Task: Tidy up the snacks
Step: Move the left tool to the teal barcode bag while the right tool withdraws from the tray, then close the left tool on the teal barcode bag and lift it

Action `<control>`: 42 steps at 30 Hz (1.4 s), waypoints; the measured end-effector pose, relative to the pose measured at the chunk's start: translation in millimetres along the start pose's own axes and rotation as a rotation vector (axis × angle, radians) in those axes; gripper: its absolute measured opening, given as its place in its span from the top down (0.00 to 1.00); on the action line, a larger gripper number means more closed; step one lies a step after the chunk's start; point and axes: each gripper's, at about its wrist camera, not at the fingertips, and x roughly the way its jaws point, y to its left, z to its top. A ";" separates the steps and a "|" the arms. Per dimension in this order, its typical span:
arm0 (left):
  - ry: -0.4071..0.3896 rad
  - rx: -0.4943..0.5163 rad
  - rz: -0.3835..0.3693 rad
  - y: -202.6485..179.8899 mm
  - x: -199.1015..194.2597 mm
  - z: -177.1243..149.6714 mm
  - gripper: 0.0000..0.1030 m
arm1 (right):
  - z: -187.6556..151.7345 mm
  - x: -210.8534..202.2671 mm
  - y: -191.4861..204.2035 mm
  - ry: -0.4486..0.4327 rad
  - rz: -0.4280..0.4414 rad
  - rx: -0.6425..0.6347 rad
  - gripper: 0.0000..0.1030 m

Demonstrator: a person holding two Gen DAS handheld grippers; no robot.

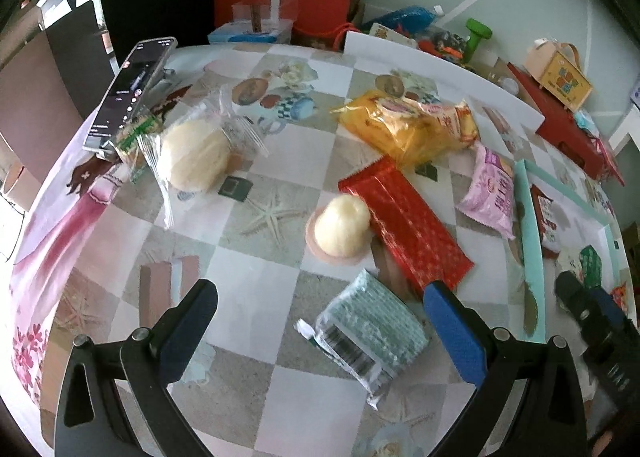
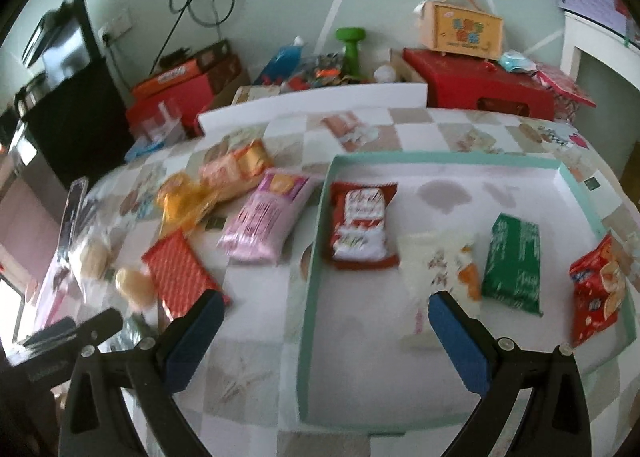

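A: We have the left gripper (image 1: 320,331) hanging over the checked tablecloth (image 1: 256,257), jaws spread wide and holding nothing, with the pale green packet (image 1: 370,331) lying flat right between the blue pads.

B: And that looks like our next pick, we'd say. It sits nearest, clear of the long red packet (image 1: 404,219) and the round bun (image 1: 342,231) just beyond it.

A: Over on the right, the right gripper (image 2: 326,331) is also wide open and empty, poised above the near edge of the mint-rimmed tray (image 2: 314,257).

B: Four snacks lie in there in a row: a red-and-white packet (image 2: 362,231), a cream packet (image 2: 440,265), a dark green one (image 2: 514,267) and a red bag (image 2: 598,289) by the right wall. Side by side, not stacked, so each stays reachable.

A: Still loose on the table: the pink packet (image 2: 266,219) just beside the tray's left wall, the yellow bag (image 1: 408,125), the wrapped bun (image 1: 194,155) by the phone (image 1: 128,91).

B: We judge it about half done.
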 end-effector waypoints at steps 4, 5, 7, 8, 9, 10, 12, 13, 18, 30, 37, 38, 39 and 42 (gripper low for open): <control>0.025 0.009 -0.021 -4.2 2.2 -7.6 0.00 | -12.5 0.3 8.5 0.037 -0.009 -0.029 0.00; 0.031 0.010 -0.022 -4.6 3.1 -8.7 0.00 | -14.7 1.1 9.0 0.047 -0.011 -0.027 0.00; 0.050 0.006 -0.021 -4.2 5.0 -12.5 0.00 | -16.9 2.1 8.4 0.064 -0.010 -0.020 0.00; 0.056 0.000 -0.024 -3.6 5.7 -13.6 0.00 | -17.9 1.7 7.7 0.071 -0.011 -0.015 0.00; 0.061 -0.006 -0.027 -2.8 6.4 -14.2 0.00 | -18.0 1.2 7.1 0.073 -0.013 -0.012 0.00; 0.069 -0.011 -0.033 -2.4 7.6 -15.1 0.00 | -18.2 0.3 6.3 0.074 -0.015 -0.009 0.00; 0.080 -0.014 -0.039 -3.5 9.7 -16.1 0.00 | -17.8 -2.0 5.2 0.074 -0.021 -0.004 0.00; 0.084 -0.008 -0.039 -4.9 10.6 -16.4 0.00 | -17.5 -3.2 4.1 0.071 -0.022 0.000 0.00; 0.106 0.036 -0.031 -16.4 20.4 -19.6 0.00 | -17.2 -3.1 1.0 0.076 -0.025 0.011 0.00; 0.115 0.128 0.063 -33.6 39.7 -24.2 0.01 | -19.5 8.6 0.1 0.105 -0.027 0.013 0.00; 0.083 0.140 0.051 -38.5 30.2 -22.1 0.28 | -20.2 11.6 -2.4 0.112 -0.033 0.023 0.00; 0.080 0.140 0.052 -39.2 29.9 -20.9 0.30 | -20.4 12.0 -2.3 0.113 -0.034 0.023 0.00; 0.078 0.137 0.049 -39.0 29.4 -20.1 0.30 | -20.8 12.2 -2.2 0.114 -0.034 0.022 0.00; 0.072 0.125 0.041 -35.2 29.3 -18.5 0.34 | -21.0 13.3 -1.3 0.116 -0.035 0.018 0.00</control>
